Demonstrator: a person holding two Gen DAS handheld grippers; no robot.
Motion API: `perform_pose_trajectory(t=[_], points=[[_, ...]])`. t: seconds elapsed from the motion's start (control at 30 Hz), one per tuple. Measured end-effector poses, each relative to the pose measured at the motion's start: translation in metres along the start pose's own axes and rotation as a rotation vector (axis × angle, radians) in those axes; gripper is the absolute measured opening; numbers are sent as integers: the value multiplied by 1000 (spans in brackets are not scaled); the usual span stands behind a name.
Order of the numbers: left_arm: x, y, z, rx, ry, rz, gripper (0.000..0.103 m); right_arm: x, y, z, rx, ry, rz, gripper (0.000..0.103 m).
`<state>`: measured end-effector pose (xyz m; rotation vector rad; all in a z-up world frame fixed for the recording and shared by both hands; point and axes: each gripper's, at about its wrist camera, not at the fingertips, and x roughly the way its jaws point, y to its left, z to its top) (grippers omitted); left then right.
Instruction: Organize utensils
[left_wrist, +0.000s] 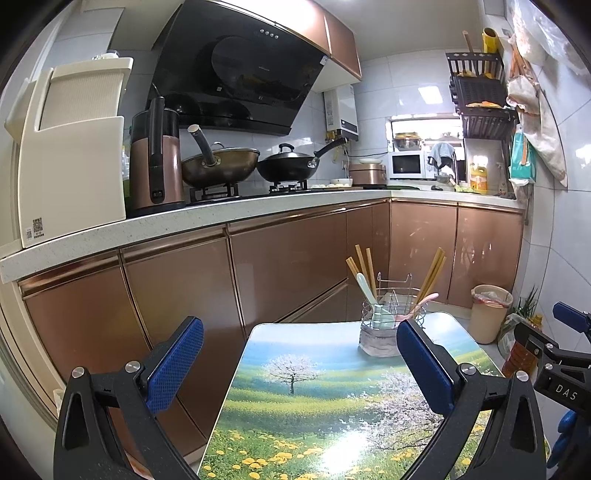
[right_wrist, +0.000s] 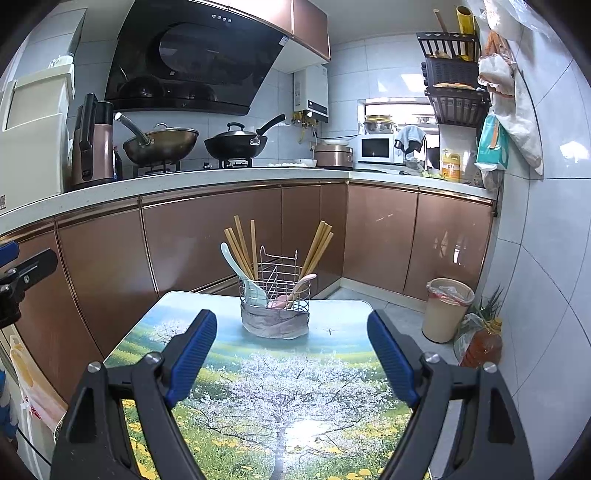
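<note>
A wire utensil holder with a grey wrap round its base stands at the far end of a small table printed with a blossom tree. It holds wooden chopsticks on the left, more chopsticks on the right, a pale blue spoon and a pink spoon. The holder also shows in the left wrist view. My left gripper is open and empty over the table's near part. My right gripper is open and empty, short of the holder.
Copper-fronted cabinets and a white counter run behind the table, with two woks and a kettle. A beige bin and an oil bottle stand on the floor at right.
</note>
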<state>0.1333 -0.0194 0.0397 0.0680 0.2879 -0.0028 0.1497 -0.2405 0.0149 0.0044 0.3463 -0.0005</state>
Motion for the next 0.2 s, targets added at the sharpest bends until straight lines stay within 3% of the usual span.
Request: perform_pose_trajectory(t=[0.2], points=[[1,3,-1,-11,2,-3,103,-1,1,1,-1,-1,-2,83]])
